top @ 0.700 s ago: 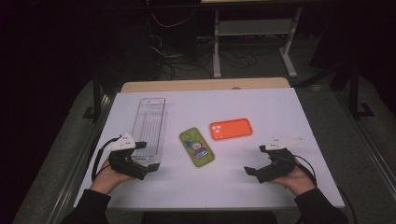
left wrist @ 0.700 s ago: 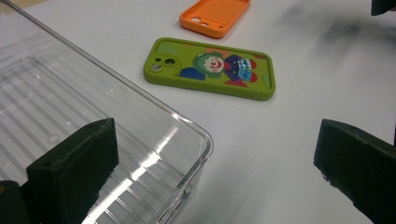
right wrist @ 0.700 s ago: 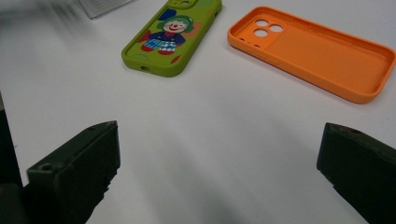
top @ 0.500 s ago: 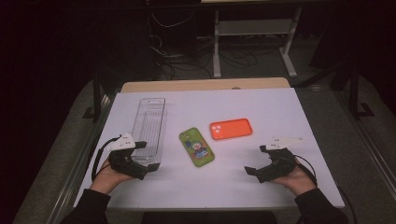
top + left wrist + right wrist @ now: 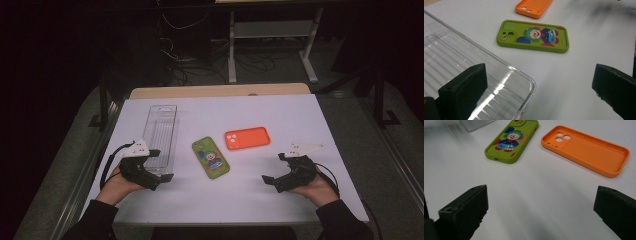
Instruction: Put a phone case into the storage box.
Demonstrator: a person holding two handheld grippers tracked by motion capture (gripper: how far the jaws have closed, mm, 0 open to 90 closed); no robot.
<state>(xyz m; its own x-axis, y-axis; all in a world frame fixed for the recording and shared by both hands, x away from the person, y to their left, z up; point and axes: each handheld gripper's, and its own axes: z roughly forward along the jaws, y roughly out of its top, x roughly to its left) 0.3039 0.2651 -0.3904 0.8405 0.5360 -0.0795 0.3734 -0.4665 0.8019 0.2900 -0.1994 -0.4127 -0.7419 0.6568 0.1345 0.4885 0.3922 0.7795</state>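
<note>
Left gripper [image 5: 159, 176], right gripper [image 5: 274, 175]: jaws wide, empty, resting low on table [image 5: 300, 115]. Green phone case [image 5: 210, 157] and orange phone case [image 5: 247, 137] between them; clear tray [image 5: 161, 131] by left. Likely pre-grasp; next, reach and straddle a case. No readable writing; clown print only.

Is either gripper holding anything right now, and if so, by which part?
Nothing is held. The left gripper and the right gripper both stand open over the white table, with nothing between the jaws.
</note>
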